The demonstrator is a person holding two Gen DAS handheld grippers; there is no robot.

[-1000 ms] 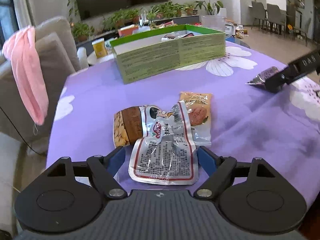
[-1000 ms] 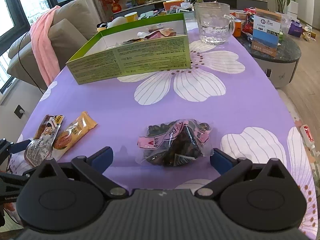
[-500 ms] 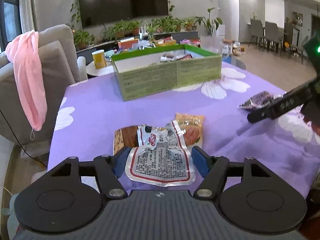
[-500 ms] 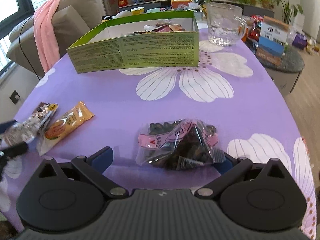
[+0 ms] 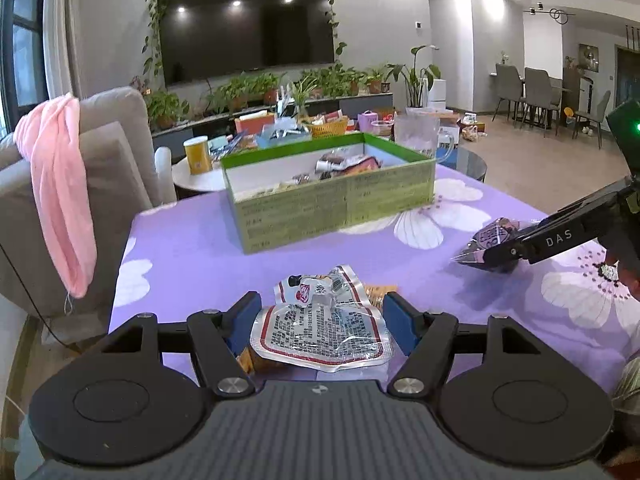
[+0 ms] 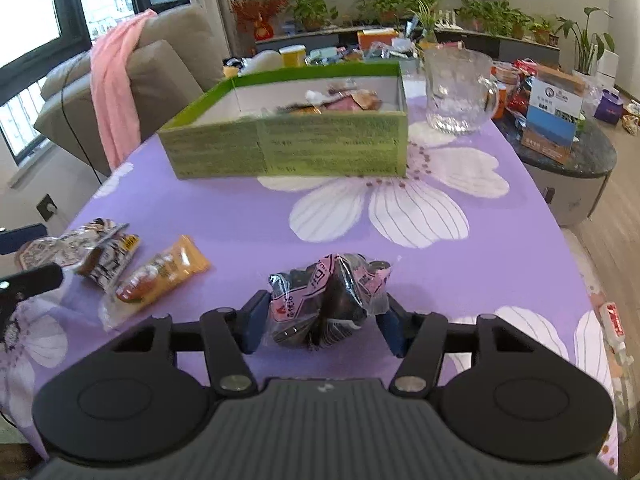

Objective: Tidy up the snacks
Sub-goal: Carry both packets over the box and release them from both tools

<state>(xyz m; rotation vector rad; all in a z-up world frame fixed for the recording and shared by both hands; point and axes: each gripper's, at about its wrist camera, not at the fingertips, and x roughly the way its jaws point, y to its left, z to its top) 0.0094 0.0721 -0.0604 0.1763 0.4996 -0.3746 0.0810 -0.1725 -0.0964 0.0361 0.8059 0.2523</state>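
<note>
Broadly, a bench (image 6: 224, 208) under a purple cloth with big white flowers fills both views, with a grey sofa (image 5: 116, 168) off its far left and a pink towel (image 5: 60, 196) draped over the sofa's back. On the far half of the bench stands a green cardboard box (image 6: 296, 148), open-topped, with several snack packets lying inside it at its right end. Just right of the box sits a clear glass mug (image 6: 456, 88) — nothing lies on the cloth between the box and the near packets.

Nearer, the left claw (image 5: 322, 320) has its blue pads against the two sides of a silver packet with a red border (image 5: 320, 336), crumpled and covered in small print, and seems to hold it off the cloth. Under and beside it lie a brown-and-white packet (image 6: 106, 256) and, to its right, an orange packet (image 6: 160, 276) with a clear end, flat on the cloth.

Right of those, the right claw (image 6: 322, 326) is closing around a clear bag of dark snacks with pink labelling (image 6: 328, 300) — the bag is bunched up between the pads, which touch its sides. At the bench's near right edge lies a small red-and-white sachet (image 6: 614, 324).
</note>
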